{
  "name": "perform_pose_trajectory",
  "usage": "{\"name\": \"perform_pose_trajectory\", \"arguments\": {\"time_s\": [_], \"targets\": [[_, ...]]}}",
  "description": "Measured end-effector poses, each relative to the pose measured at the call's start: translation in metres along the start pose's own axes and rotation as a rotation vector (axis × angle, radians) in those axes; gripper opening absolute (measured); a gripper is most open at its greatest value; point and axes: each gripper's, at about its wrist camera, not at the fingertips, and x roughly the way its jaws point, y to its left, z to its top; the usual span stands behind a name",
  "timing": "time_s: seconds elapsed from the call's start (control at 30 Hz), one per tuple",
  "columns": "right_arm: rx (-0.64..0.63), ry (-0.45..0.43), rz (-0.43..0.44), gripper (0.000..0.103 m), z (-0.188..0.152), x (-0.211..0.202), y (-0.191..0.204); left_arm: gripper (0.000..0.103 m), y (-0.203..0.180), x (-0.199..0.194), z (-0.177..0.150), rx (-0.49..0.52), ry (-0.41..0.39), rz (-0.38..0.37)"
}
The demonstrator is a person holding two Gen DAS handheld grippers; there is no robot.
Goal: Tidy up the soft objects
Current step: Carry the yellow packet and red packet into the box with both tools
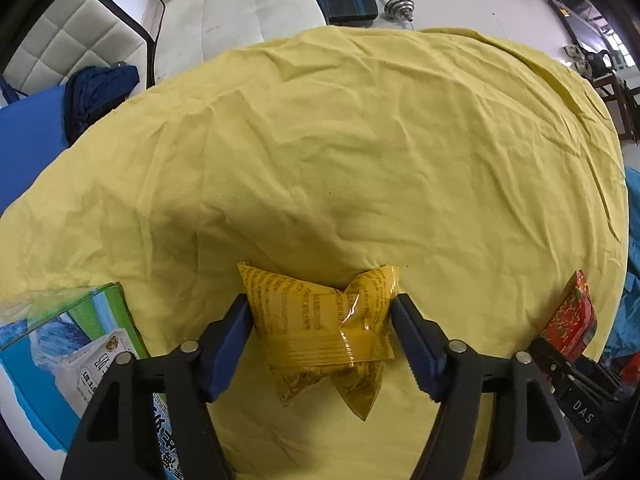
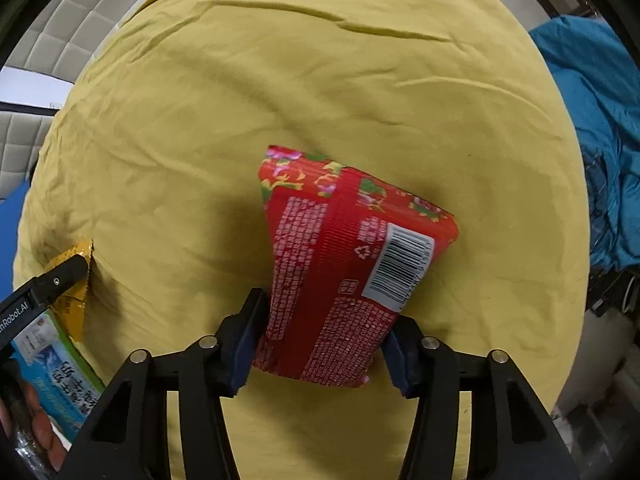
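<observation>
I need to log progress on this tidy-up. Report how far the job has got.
Nothing looks sorted yet. In hand: the left gripper is clamped on the crinkled yellow plastic snack packet, and the right gripper on the red floral plastic packet, both above the wrinkled yellow cloth. Left to do: setting both down, perhaps by the blue-and-green carton.

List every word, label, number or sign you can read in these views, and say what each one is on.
"DAS": on the black body of the right tongs.
"nRobot.AI": cut off at the frame edge, on the black body of the left tongs.
Barcode and recycling sign: on the red packet; digits and white print too small to read.
Print on the yellow packet: too small to read.
Chinese characters on the blue-green box: upside down, not readable.
</observation>
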Motion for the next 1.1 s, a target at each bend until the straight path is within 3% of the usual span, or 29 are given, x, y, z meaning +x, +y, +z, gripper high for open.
{"name": "perform_pose_trajectory", "arguments": {"time_s": [0.13, 0.3, 0.57, 0.83, 1.1], "targets": [[-0.040, -0.022, -0.032, 0.049, -0.009, -0.002, 0.010, 0.058, -0.004, -0.010, -0.015, -0.001, -0.035, 0.006], [-0.099, -0.054, -0.055, 0.047, -0.027, -0.010, 0.018, 0.058, -0.002, -0.023, -0.038, -0.009, -0.079, -0.009], [-0.177, -0.110, -0.013, 0.046, -0.080, -0.033, 0.036, 0.058, 0.001, -0.067, -0.098, -0.017, -0.186, -0.070], [-0.251, -0.192, 0.032, 0.046, -0.141, -0.084, 0.053, 0.058, 0.027, -0.122, -0.147, -0.032, -0.290, -0.138], [-0.317, -0.266, 0.080, 0.046, -0.182, -0.144, 0.076, 0.058, 0.062, -0.180, -0.188, -0.015, -0.401, -0.181]]}}
